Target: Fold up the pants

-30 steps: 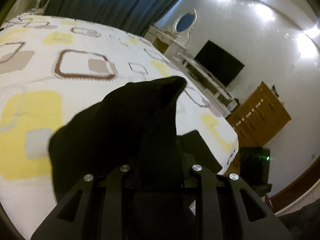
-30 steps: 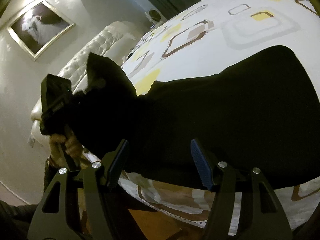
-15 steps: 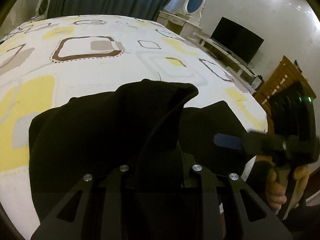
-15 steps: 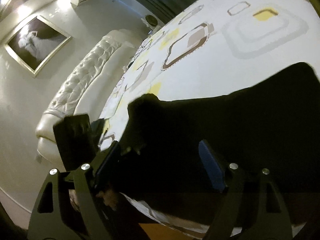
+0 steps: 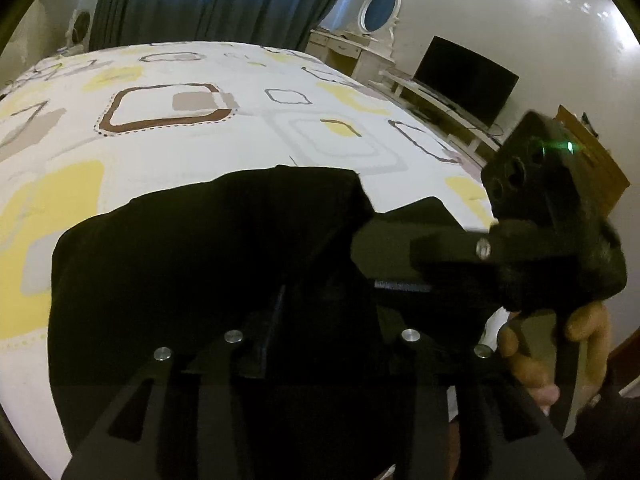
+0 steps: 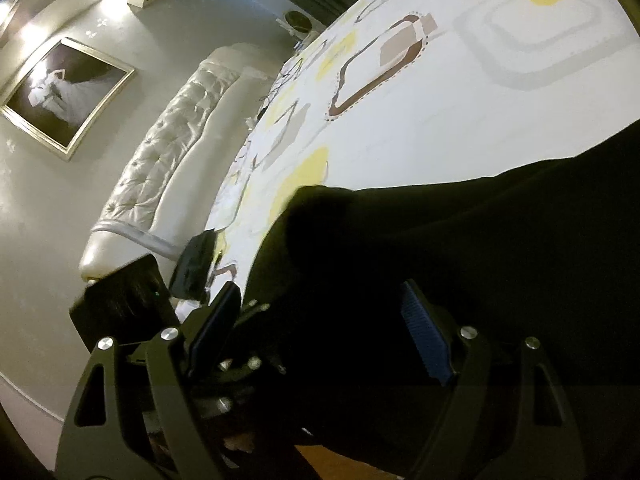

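Since a second ago the black fabric pants (image 5: 208,264) dropped flat onto the patterned white-and-yellow bedspread (image 5: 168,92), near edge. Left gripper (image 5: 320,320) has just been opening, cloth still between its jaws; right gripper (image 6: 320,320) wide, empty. Fold laid; next, regrip for another.

Black pants (image 5: 208,264) lie folded (one corner raised) on the bed's near edge.
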The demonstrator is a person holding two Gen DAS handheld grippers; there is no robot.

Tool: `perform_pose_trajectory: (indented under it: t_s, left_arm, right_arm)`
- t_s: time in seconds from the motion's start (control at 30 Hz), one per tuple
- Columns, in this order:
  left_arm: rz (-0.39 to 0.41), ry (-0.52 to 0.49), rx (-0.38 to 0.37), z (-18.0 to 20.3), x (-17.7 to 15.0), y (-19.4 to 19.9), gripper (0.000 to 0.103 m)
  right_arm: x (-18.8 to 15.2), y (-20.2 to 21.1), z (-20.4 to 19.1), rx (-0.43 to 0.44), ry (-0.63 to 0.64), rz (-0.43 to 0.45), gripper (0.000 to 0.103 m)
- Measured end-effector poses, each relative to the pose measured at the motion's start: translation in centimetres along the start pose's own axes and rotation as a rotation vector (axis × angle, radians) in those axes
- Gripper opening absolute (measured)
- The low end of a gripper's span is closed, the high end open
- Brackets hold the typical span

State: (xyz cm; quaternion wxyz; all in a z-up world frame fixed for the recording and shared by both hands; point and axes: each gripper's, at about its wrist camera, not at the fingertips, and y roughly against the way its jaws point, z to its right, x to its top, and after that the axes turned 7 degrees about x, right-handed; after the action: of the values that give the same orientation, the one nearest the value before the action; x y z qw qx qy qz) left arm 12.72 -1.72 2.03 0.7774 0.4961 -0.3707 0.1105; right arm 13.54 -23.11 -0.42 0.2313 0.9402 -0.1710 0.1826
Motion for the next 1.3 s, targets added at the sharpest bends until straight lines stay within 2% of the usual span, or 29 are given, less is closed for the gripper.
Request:
perform_pose_trajectory:
  t_s: [0.2,0.37,0.53,0.63,0.8,0.87,0.9,0.97,1.13,1.23,1.3]
  left_arm:
    - [0.021,0.004,-0.013,0.3,-0.9,0.8,0.037]
    - [0.037,-0.009,-0.011,0.4,-1.5,2.0,0.039]
    - [0.019,-0.025,0.011,0.7,-1.6,0.8,0.039]
    - [0.03,-0.054,0.024,1.3,-1.8,0.8,0.044]
    - [0.04,-0.05,0.013,0.9,-2.0,1.4,0.045]
    - [0.041,-0.047,0.01,0.9,-2.1,1.6,0.049]
    - [0.04,-0.049,0.006,1.0,-2.2,1.8,0.052]
    - [0.045,-0.063,0.003,1.3,-2.3,2.2,0.058]
    - [0.061,-0.078,0.011,1.5,-2.8,3.4,0.061]
    - [0.085,-0.059,0.027,0.7,-2.9,4.7,0.073]
    - [0.107,-0.034,0.035,-0.1,-2.8,5.8,0.073]
  right_arm:
    - [0.6,-0.2,0.0,-0.005,-0.01,-0.014,0.085]
    - [0.2,-0.8,0.8,0.027,-0.052,-0.037,0.086]
    - [-0.3,-2.0,-0.1,0.008,-0.022,-0.077,0.086]
    - [-0.3,-2.6,-0.2,-0.032,0.003,-0.092,0.075]
    - [-0.2,-2.9,0.5,-0.06,-0.009,-0.098,0.059]
    - [-0.2,-3.0,0.6,-0.066,0.002,-0.103,0.039]
    - [-0.1,-3.0,0.6,-0.074,0.008,-0.102,0.036]
    - [0.2,-3.0,0.6,-0.106,0.031,-0.097,0.017]
    - [0.7,-2.2,1.1,-0.092,0.019,-0.068,0.011]
    - [1.1,-1.6,1.2,-0.079,0.015,-0.05,0.009]
    - [1.3,-1.2,1.3,-0.073,0.014,-0.039,0.008]
